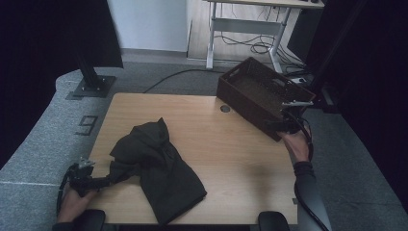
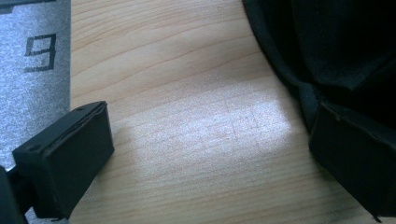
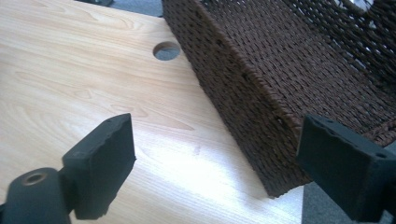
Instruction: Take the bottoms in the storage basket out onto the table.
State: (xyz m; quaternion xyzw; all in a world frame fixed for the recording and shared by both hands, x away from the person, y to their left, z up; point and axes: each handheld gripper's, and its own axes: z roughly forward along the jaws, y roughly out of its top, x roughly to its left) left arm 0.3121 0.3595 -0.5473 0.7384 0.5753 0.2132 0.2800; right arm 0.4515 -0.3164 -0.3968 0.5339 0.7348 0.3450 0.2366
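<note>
Across the middle of the scene stands the wooden desk [image 1: 226, 159], its top bare between the things on it. At its far right corner sits a dark brown woven basket [image 1: 250, 91], set at an angle and jutting past the right edge. Toward the near left corner lies a crumpled dark cloth [image 1: 159, 168], spreading from mid-desk down to the near edge. At the near left corner the left gripper [image 2: 205, 154] lies low, jaws apart; one jaw rests on bare wood, the other touches the edge of the cloth, and no pinch on the fabric can be made out. By the right edge the right gripper [image 3: 224, 172] hovers at the basket's near corner, jaws wide apart, nothing between them.
</note>
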